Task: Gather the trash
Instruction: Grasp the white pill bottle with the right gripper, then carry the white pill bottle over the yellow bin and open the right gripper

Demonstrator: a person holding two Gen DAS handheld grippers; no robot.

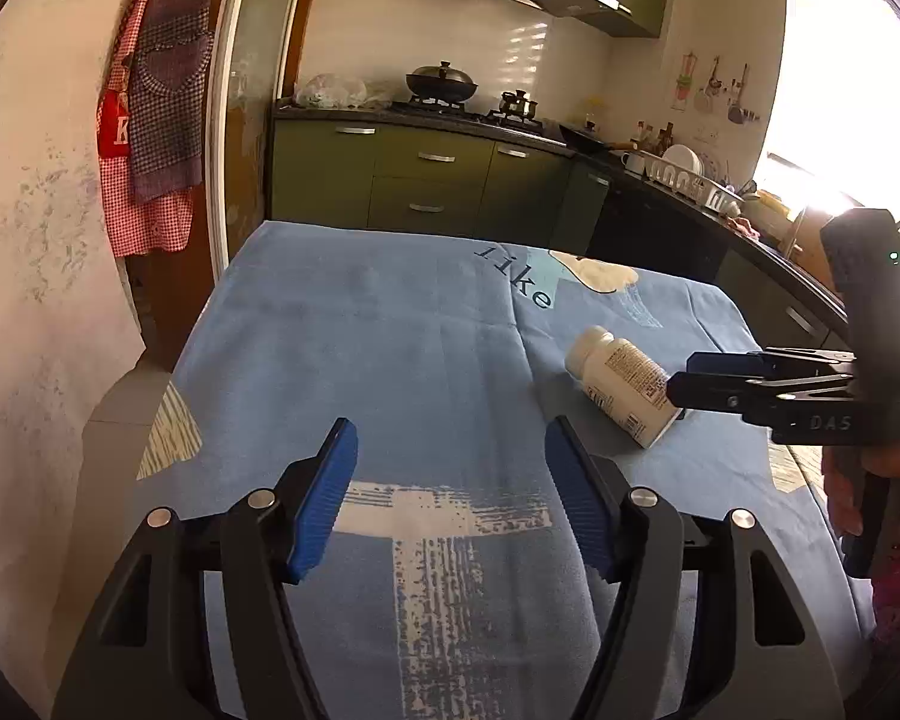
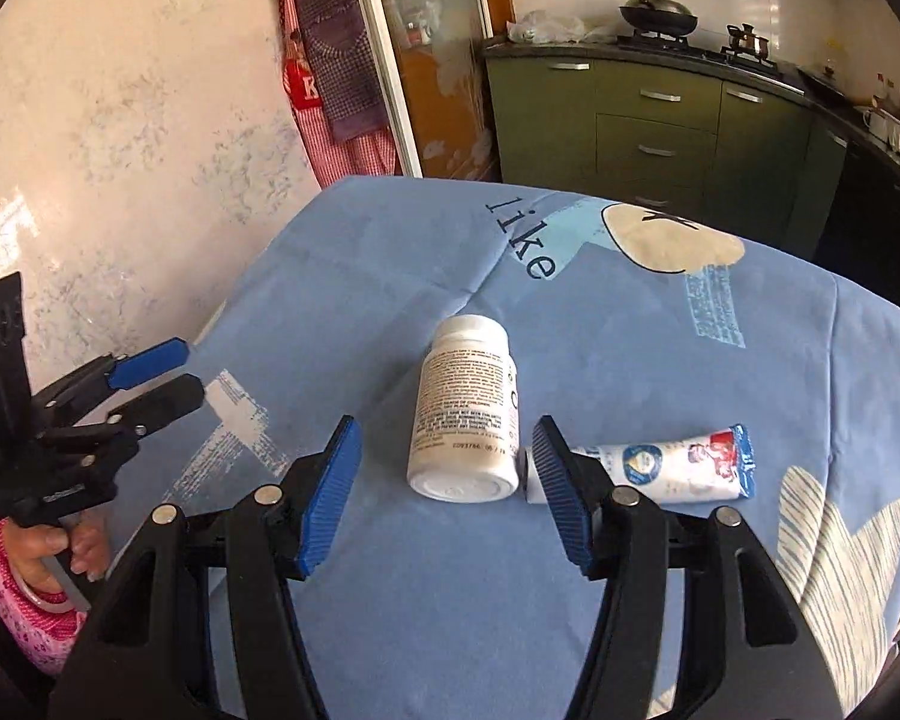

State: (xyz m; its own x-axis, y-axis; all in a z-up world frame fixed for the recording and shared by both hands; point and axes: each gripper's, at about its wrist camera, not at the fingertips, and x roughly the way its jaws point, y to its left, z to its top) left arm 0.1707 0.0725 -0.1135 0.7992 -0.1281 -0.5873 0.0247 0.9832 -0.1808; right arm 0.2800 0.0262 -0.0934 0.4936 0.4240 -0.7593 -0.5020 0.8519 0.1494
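The left gripper (image 1: 450, 495) occupies the lower centre of the left wrist view with its blue-padded fingers (image 1: 324, 498) spread wide apart and nothing between them; below them lies only the blue patterned cloth (image 1: 390, 330) that covers the counter. In the right wrist view the same gripper appears at the left edge of the frame, clear of the objects. The right gripper (image 2: 444, 492) fills the lower centre of the right wrist view, its fingers (image 2: 330, 492) likewise spread wide and holding nothing. The white pill bottle (image 2: 465, 408) lies on its side on the cloth in the centre of that frame, base toward the camera and cap pointing away, just ahead of the gap between the fingers and nearer the right one. In the left wrist view the bottle (image 1: 624, 384) sits at centre right, with the tip of the right gripper (image 1: 702, 381) overlapping its lower end; contact cannot be confirmed from either view. A small white tube (image 2: 660, 468) with blue and red print lies flat just right of the bottle base, its near end hidden behind the right finger. The word "like" (image 2: 522, 240) is printed on the cloth above the bottle. Green cabinets (image 2: 654, 120) and a stove with a lidded wok (image 2: 657, 12) occupy the upper right; checked aprons (image 1: 156, 96) hang at upper left.
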